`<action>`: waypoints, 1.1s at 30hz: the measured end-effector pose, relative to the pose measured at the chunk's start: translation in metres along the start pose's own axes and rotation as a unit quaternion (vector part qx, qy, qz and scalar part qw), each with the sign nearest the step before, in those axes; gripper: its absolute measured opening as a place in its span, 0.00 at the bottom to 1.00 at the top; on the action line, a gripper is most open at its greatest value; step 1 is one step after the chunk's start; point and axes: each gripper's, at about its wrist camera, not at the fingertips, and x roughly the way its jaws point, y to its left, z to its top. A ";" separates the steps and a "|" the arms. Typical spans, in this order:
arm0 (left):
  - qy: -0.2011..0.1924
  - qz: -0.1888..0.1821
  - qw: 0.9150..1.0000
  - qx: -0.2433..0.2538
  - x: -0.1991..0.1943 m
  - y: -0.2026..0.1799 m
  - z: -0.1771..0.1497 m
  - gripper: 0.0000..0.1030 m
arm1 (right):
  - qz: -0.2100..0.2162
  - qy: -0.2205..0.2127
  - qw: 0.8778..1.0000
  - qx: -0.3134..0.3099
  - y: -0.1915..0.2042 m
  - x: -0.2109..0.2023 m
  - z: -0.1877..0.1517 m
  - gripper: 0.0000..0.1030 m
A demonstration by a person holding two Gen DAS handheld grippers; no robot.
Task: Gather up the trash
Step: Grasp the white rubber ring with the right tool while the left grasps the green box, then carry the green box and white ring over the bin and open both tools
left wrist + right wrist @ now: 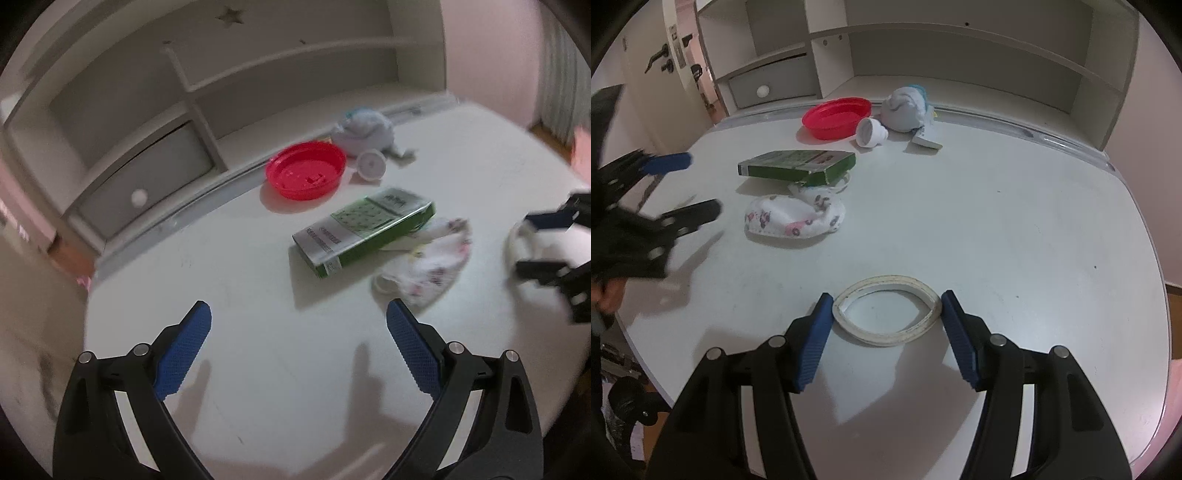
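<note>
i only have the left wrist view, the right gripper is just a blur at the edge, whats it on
Observer: The right gripper is closed on a white ring. Its fingers press both sides and squeeze the ring into an eye shape.
Operator: is it off the table yet
Observer: No, the ring looks to lie flat on the white table.
Operator: anything by the plush i cant make out
Observer: A small flat packet, white with a teal edge, lies just right of the plush toy in the right wrist view.
</note>
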 end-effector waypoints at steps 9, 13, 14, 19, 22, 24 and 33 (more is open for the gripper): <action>-0.010 0.019 0.997 0.080 0.038 -0.018 0.032 0.85 | 0.010 -0.001 1.000 0.006 -0.003 -0.003 0.001 0.57; -0.005 0.003 0.995 0.100 0.042 -0.026 0.040 0.44 | 0.012 -0.001 1.000 0.008 -0.006 -0.003 0.003 0.57; -0.007 0.008 0.995 0.104 0.041 -0.027 0.041 0.39 | 0.013 -0.001 1.000 0.009 -0.007 -0.003 0.003 0.57; -0.012 0.005 0.995 0.097 0.025 -0.025 0.042 0.10 | 0.014 -0.006 1.000 0.014 -0.008 -0.007 0.002 0.57; -0.019 0.007 0.995 0.096 0.010 -0.026 0.038 0.10 | 0.021 -0.013 0.999 0.022 -0.010 -0.016 0.001 0.57; -0.021 0.006 0.996 0.086 -0.001 -0.025 0.035 0.10 | 0.022 -0.022 0.999 0.029 -0.011 -0.026 -0.002 0.57; -0.017 -0.072 0.997 -0.015 -0.061 -0.034 0.025 0.10 | -0.002 -0.048 0.995 0.086 -0.049 -0.081 -0.040 0.57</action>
